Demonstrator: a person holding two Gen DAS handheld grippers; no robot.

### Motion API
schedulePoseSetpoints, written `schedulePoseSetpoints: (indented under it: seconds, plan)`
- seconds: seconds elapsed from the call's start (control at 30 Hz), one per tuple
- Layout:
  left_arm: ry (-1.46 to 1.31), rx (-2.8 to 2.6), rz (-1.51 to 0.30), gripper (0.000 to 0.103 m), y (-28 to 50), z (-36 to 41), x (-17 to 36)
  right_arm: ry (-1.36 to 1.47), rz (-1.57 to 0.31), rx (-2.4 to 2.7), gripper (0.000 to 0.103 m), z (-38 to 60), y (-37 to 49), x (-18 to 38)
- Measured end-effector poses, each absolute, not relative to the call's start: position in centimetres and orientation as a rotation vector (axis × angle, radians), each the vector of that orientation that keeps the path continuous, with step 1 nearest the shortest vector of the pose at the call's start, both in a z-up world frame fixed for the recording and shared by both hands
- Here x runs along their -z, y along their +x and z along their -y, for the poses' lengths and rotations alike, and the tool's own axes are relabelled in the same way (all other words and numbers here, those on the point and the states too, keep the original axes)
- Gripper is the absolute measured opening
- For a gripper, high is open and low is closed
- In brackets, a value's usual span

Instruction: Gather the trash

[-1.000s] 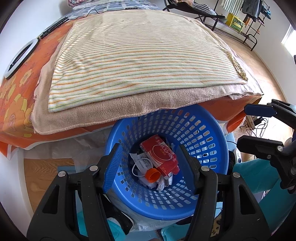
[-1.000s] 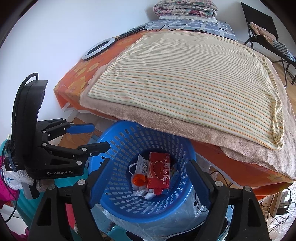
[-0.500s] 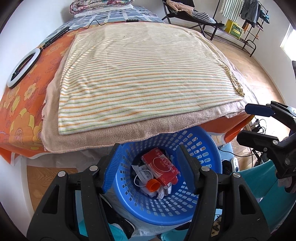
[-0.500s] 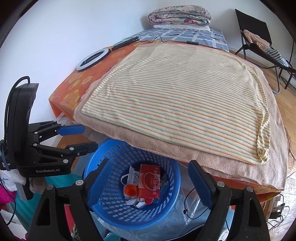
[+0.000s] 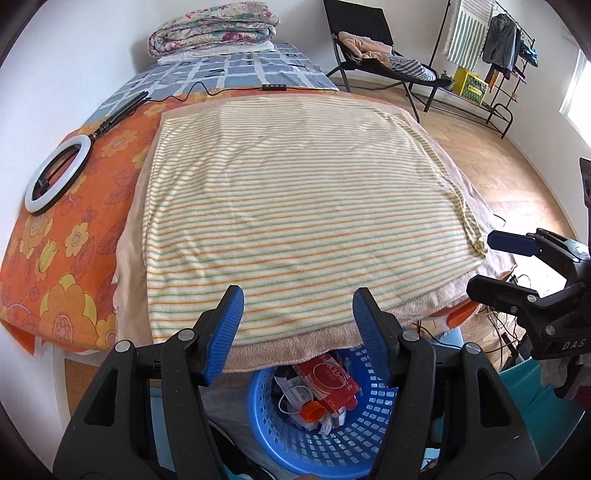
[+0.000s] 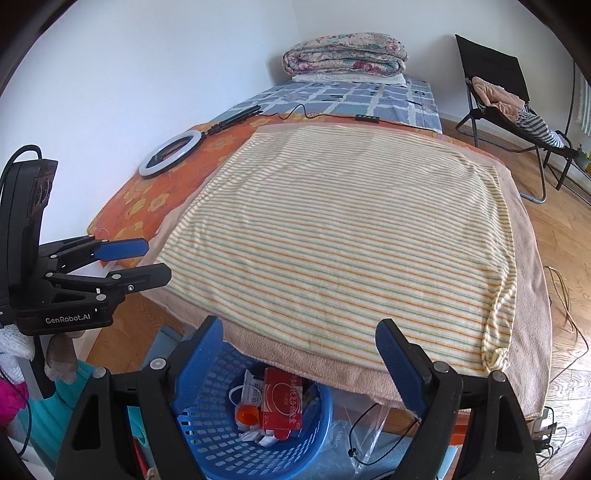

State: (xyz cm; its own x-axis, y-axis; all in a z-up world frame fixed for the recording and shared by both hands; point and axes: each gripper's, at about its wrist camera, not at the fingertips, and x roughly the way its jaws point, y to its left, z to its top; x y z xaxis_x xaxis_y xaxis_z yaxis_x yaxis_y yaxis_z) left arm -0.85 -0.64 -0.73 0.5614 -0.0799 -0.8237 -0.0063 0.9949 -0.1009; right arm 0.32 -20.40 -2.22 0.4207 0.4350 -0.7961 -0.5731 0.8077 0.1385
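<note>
A blue plastic basket [image 5: 280, 439] stands on the floor at the near edge of the bed, also in the right wrist view [image 6: 207, 439]. It holds trash: a red packet [image 5: 332, 380] [image 6: 282, 402], an orange cap [image 5: 312, 410] [image 6: 246, 411] and white wrappers [image 5: 291, 389]. My left gripper [image 5: 298, 328] is open and empty, above the basket and the bed edge. My right gripper [image 6: 299, 354] is open and empty, also above the basket. Each gripper shows in the other's view, the right one [image 5: 495, 264] and the left one [image 6: 147, 258].
A striped blanket [image 5: 295, 206] over a tan one covers the bed. A ring light [image 5: 55, 173] with its cable lies on the orange sheet at the left. A folded quilt [image 5: 214, 29] sits at the far end. A black chair [image 5: 373, 55] and clothes rack [image 5: 491, 55] stand at the right.
Both grippers have risen and tilted up, so the basket has dropped to the bottom of both views and the whole bed shows. Both stay open and empty.
</note>
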Motion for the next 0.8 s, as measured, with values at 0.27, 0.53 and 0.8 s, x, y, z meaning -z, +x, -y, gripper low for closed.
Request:
schedulePoseSetpoints:
  seconds: [0.27,0.53,0.8]
  plan:
    - [-0.102,0.026,-0.890,0.073,1.7,-0.1,-2.2,-0.100,-0.889,-0.613,0.086,20.8,3.7,0.0]
    - [-0.133,0.007,-0.855,0.082,2.8,-0.9,-3.0,-0.073,-0.845,-0.611,0.089,20.9,5.6,-1.1]
    - [-0.119,-0.014,-0.818,0.082,2.9,-0.7,-3.4,-0.044,-0.770,-0.625,0.096,20.9,6.4,-2.0]
